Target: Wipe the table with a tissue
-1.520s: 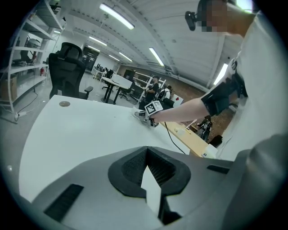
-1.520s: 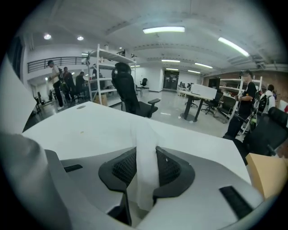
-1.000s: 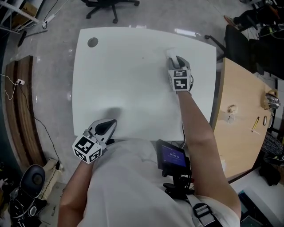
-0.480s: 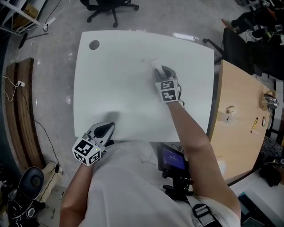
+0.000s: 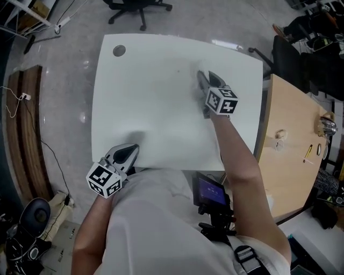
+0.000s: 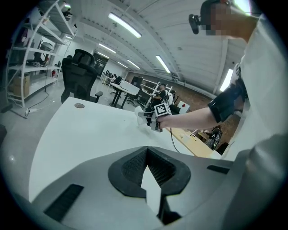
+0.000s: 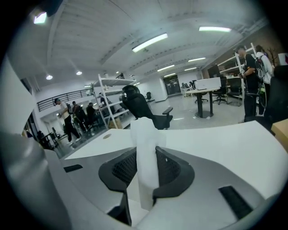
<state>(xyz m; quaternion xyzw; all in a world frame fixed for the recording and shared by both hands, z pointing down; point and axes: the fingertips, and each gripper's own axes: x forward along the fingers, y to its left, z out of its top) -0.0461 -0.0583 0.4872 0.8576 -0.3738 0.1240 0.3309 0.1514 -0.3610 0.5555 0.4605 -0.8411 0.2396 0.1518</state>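
Observation:
The white table point(image 5: 150, 107) fills the middle of the head view. My right gripper point(image 5: 203, 77) is over its far right part, shut on a white tissue point(image 7: 145, 134) that stands up between the pads. In the left gripper view the right gripper point(image 6: 150, 117) holds the tissue point(image 6: 140, 115) just above the tabletop. My left gripper point(image 5: 131, 150) rests at the table's near edge, its jaws closed together with nothing between them.
A round cable hole point(image 5: 119, 50) sits in the table's far left corner. A black office chair point(image 5: 141, 8) stands beyond the far edge. A wooden desk point(image 5: 293, 145) with small items adjoins on the right. Cables lie on the floor to the left.
My right gripper swept left across the table, then came back right, rolling at the wrist and rising a little with the tissue. The left gripper stayed put.

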